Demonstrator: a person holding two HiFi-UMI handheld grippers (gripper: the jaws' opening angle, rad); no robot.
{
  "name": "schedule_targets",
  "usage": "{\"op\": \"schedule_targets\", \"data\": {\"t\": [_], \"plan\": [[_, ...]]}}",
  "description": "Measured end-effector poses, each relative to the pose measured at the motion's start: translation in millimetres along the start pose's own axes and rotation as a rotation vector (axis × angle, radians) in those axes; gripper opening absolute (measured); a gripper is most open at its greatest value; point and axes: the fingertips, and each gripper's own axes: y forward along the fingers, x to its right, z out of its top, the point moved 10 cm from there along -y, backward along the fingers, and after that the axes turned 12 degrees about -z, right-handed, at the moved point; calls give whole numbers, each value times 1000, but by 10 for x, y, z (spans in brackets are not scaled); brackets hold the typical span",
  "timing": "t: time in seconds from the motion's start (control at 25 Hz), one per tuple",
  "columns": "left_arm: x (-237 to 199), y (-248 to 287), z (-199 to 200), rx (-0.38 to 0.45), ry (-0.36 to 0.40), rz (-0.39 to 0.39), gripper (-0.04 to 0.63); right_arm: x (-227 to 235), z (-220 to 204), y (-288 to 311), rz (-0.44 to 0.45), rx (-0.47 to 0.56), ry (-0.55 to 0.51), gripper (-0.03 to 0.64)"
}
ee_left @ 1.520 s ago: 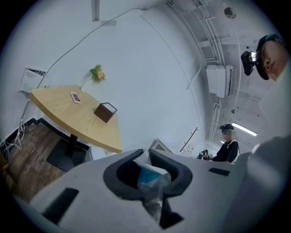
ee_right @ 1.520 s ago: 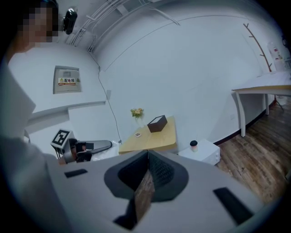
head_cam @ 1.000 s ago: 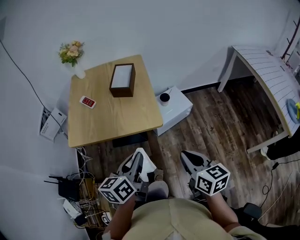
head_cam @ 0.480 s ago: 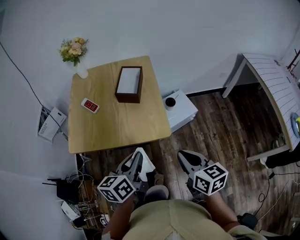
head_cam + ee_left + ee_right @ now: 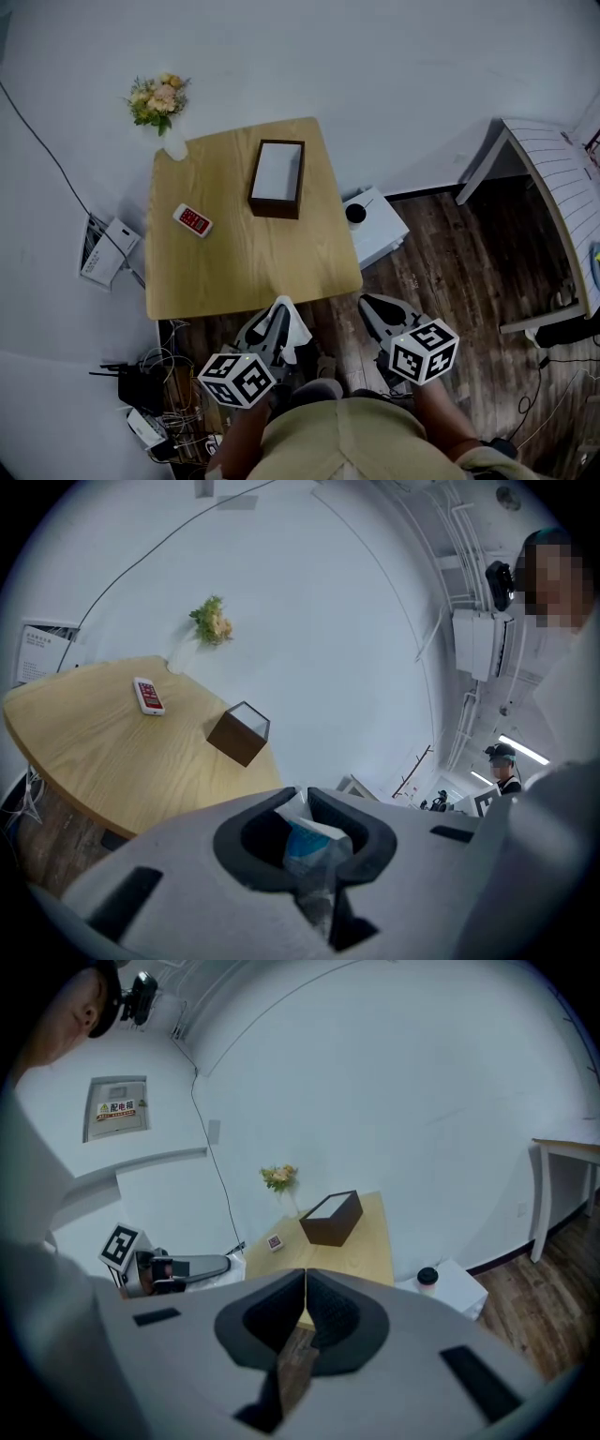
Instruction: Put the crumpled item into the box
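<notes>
The crumpled item [image 5: 293, 330], a wad of white and pale blue wrapping, sits pinched between the 2 jaws of the left gripper [image 5: 277, 324], which close on it near their tips; in the left gripper view the wad [image 5: 307, 844] fills the gap, with a white edge poking out beyond the tips. It is held low and close to the person's body, off the near edge of the wooden table [image 5: 244, 267] and not yet over it. The box [image 5: 274, 208], dark brown with an open top and a pale inside, stands on the far half of that table, well apart from the wad and almost straight ahead of the left gripper in the head view. Its long axis runs roughly away from the person, so the short near wall faces the approach. From the left gripper's own camera the box [image 5: 234, 741] lies up and to the left of the jaws, which suggests the gripper points a little to the right of it. The right gripper [image 5: 373, 309] has its jaws pressed together on nothing and hangs further off to the right of that line, so the left is the 1 placed to carry. By my reading, the reach must go forward across the tabletop, passing to the right of the small red device [image 5: 192, 220].
</notes>
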Motion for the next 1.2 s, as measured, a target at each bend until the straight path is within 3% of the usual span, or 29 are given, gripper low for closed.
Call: {"op": "schedule_targets", "data": {"t": [0.48, 1.2], "plan": [[-111, 206, 318, 24, 29, -32, 55, -37, 246, 331, 19, -10, -36, 29], [-377, 1032, 912, 106, 41, 35, 55, 345, 1038, 1317, 167, -40, -98, 29]]}}
